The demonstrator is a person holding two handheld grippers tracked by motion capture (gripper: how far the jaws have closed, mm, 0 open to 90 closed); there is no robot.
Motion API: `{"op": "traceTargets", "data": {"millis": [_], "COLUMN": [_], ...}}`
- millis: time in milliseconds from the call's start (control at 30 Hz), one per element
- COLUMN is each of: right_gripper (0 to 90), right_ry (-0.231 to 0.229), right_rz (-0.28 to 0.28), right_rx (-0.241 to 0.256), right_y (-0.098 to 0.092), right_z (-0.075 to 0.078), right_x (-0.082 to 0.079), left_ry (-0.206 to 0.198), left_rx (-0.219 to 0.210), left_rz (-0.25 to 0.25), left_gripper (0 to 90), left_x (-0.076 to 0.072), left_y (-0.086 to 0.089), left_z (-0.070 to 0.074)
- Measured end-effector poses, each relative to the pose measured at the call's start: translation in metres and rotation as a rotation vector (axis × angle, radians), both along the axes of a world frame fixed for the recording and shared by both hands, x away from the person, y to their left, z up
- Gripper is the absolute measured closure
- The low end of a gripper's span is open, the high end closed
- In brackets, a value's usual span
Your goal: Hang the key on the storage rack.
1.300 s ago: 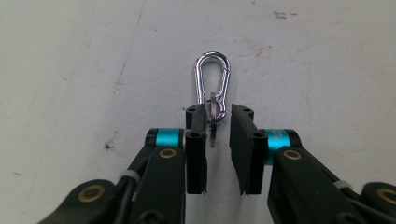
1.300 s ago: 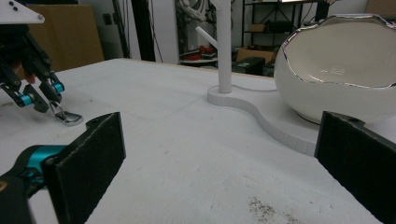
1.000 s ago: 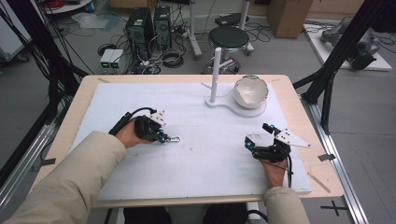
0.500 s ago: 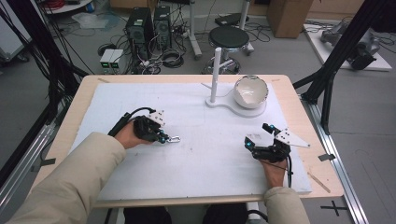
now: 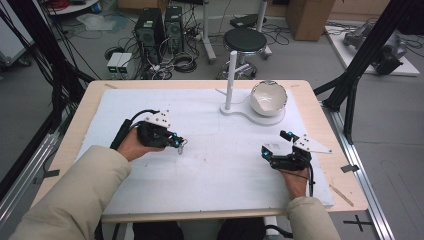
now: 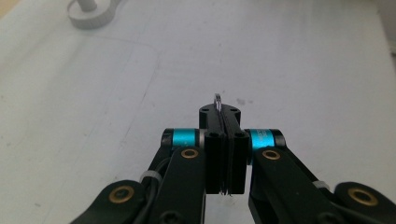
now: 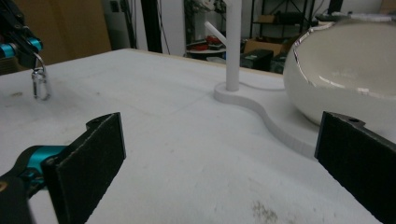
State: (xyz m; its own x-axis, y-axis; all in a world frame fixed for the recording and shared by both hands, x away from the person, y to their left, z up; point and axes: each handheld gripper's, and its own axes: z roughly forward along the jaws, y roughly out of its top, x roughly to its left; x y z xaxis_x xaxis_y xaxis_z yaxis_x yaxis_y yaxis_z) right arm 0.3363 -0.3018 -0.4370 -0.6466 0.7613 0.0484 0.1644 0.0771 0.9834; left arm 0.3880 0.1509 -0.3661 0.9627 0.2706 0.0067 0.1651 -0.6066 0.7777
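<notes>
Your left gripper (image 5: 176, 142) pinches a small metal clip (image 7: 40, 83) above the table (image 5: 210, 165); your right gripper (image 5: 278, 148) rests, jaws wide.

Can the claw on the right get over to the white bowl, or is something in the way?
Probably yes. The right claw is open and holds nothing, and only bare white mat lies between it and the white bowl. The post stands off to the bowl's side, not in the path.

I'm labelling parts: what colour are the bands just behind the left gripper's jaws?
Bright turquoise bands on a black left gripper, clearest in the left gripper view.
</notes>
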Motion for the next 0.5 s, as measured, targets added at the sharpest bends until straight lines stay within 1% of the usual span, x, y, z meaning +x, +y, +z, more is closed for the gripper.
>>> {"op": "traceTargets", "data": {"millis": [33,67,100,133,167,200,233,267,300,333,367,400,433,467,500], "right_gripper": [0.9,0.9,0.9,0.9,0.9,0.9,0.9,0.9,0.9,0.9,0.9,0.9,0.9,0.9,0.9], "right_ry": [0.0,-0.02,-0.02,-0.047,-0.059,-0.059,-0.071,-0.077,-0.077,-0.076,-0.076,-0.062,-0.055,-0.052,-0.058], "right_rz": [0.0,0.019,0.019,0.057,0.074,0.074,0.113,0.137,0.137,0.174,0.174,0.225,0.253,0.277,0.298], "right_rx": [0.0,0.002,0.002,-0.001,-0.005,-0.005,-0.013,-0.016,-0.016,-0.022,-0.022,-0.015,-0.009,-0.01,-0.014], "right_y": [0.0,0.002,0.002,0.004,0.006,0.006,0.011,0.013,0.013,0.018,0.018,0.023,0.026,0.028,0.031], "right_z": [0.0,0.01,0.01,0.023,0.029,0.029,0.042,0.048,0.048,0.058,0.058,0.066,0.07,0.075,0.079], "right_x": [0.0,0.001,0.001,0.003,0.004,0.004,0.007,0.009,0.009,0.012,0.012,0.016,0.019,0.021,0.022], "left_ry": [0.0,0.006,0.006,0.006,0.009,0.01,0.011,0.01,0.01,0.012,0.017,0.019,0.019,0.022,0.022], "left_rx": [0.0,-0.046,-0.046,-0.068,-0.094,-0.123,-0.153,-0.165,-0.165,-0.181,-0.203,-0.232,-0.232,-0.269,-0.269], "left_rz": [0.0,0.005,0.005,0.003,0.002,0.005,-0.006,-0.004,-0.004,-0.009,-0.011,-0.017,-0.017,-0.027,-0.027], "left_gripper": [88.5,88.4,88.8,88.8,88.8,88.8,88.8,88.9,88.9,88.9,88.9,88.9,88.9,88.9,88.9], "left_x": [0.0,-0.001,-0.001,-0.001,-0.002,-0.002,-0.003,-0.004,-0.004,-0.004,-0.005,-0.006,-0.006,-0.006,-0.006], "left_y": [0.0,0.002,0.002,0.003,0.003,0.003,0.004,0.004,0.004,0.005,0.004,0.004,0.004,0.004,0.004], "left_z": [0.0,0.004,0.004,0.006,0.008,0.01,0.013,0.014,0.014,0.016,0.017,0.019,0.019,0.022,0.022]}}
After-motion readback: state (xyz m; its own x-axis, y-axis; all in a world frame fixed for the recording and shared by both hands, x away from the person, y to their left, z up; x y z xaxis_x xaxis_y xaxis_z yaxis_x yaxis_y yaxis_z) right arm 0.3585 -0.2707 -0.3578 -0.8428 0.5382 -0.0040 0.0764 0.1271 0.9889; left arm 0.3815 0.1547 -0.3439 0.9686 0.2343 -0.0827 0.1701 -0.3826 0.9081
